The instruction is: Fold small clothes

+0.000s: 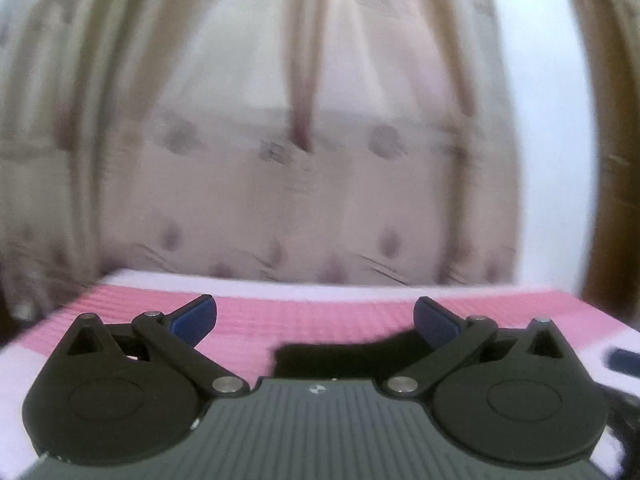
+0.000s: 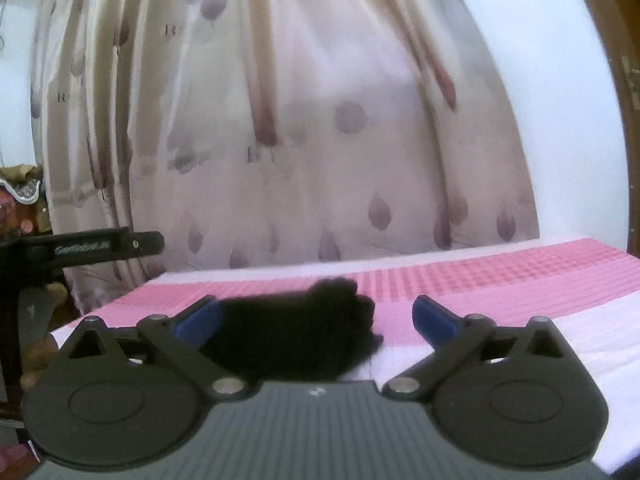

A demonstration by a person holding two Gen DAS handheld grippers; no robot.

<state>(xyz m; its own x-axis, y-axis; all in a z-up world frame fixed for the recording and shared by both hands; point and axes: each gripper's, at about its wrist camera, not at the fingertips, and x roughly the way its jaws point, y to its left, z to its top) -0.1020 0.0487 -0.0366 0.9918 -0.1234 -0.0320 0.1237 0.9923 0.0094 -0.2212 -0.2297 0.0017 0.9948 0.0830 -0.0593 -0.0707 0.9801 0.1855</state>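
Observation:
A small black garment (image 2: 296, 332) lies bunched on the pink and white checked bed cover (image 2: 520, 276), just ahead of my right gripper (image 2: 316, 320), which is open and empty, with the cloth nearer its left finger. In the left wrist view the same black cloth (image 1: 340, 356) shows low between the fingers of my left gripper (image 1: 316, 320), which is open and empty above the bed cover (image 1: 280, 320). The left view is blurred. My left gripper's body (image 2: 100, 248) shows at the left edge of the right wrist view.
A patterned beige curtain (image 2: 280, 120) hangs behind the bed. A white wall (image 2: 560, 120) and a brown wooden frame (image 2: 624, 80) stand at the right. Cluttered items (image 2: 20, 200) sit at the far left. A dark object (image 1: 622, 360) lies at the right of the bed.

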